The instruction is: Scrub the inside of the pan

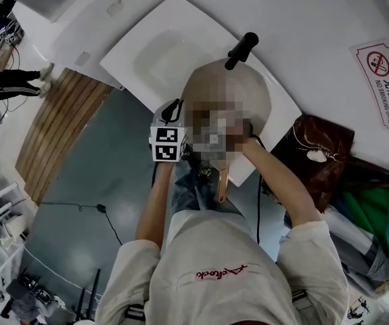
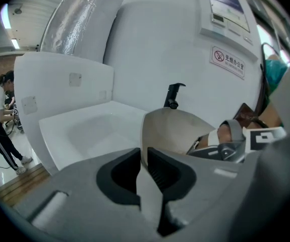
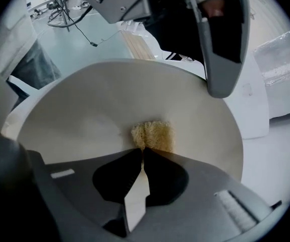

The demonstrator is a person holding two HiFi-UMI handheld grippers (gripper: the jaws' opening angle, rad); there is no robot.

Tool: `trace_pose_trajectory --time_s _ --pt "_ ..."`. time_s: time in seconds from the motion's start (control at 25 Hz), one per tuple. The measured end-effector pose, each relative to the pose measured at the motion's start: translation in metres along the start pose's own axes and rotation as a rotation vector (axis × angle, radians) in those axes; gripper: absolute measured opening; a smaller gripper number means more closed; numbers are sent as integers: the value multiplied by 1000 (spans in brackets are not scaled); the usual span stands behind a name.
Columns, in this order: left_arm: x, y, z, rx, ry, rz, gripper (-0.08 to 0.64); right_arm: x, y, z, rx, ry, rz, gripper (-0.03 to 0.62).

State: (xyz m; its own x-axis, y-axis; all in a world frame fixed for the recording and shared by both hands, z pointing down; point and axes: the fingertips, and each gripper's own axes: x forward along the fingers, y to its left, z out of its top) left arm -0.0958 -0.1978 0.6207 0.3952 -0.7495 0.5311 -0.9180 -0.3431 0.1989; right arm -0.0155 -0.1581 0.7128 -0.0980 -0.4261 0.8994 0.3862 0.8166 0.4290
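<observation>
Right hand-held gripper (image 3: 143, 153): jaws drawn together on a yellow fibrous scouring pad (image 3: 153, 135), whose tuft sticks out past the tips and lies against the pan's inner surface.

Left hand-held gripper (image 2: 146, 158): jaws nearly together, pinching the thin rim of the pan and holding it steady at a tilt.

Pan: a pale beige round metal pan (image 3: 99, 105), held with its open side turned up towards the person, over the near right part of a white rectangular sink (image 1: 155, 53). A black tap (image 1: 241, 49) stands just beyond its far rim. Whether the pan's underside rests on the sink edge cannot be told.

Step in hand: the scrubbing itself, by the look of it. The pad is on the inside, low on the slope nearest the right hand-held gripper, with one tool bracing and the other working.

Progress: hard to judge. The inner surface looks evenly pale, with no visible residue or suds.

Next move calls for: sweeping the pad across the rest of the bowl and up the far wall while pressing firmly. The rim grip must resist that push, so that the pan neither twists nor slips out of the pinch.
</observation>
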Motion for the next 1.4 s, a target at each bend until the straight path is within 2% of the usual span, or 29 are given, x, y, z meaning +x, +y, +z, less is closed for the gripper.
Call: trace_pose_trajectory --time_s 0.44,0.68,0.92,1.12,1.24,1.4 --pt "-7 0 0 25 0 8 40 -13 44 -14 11 18 55 25" --pt "-17 7 0 33 -5 48 40 -17 56 -26 11 41 78 25" --pt "-30 8 0 44 -11 73 40 -26 38 -31 152 13 41 23" --pt "-35 -9 6 72 -29 56 37 -42 12 -34 295 -37 -47 23" --pt "-40 -22 10 94 -46 51 0 -54 0 -38 402 -77 -106 23" --pt "-46 -34 12 113 -51 50 0 -67 -1 -41 476 -115 -148 23"
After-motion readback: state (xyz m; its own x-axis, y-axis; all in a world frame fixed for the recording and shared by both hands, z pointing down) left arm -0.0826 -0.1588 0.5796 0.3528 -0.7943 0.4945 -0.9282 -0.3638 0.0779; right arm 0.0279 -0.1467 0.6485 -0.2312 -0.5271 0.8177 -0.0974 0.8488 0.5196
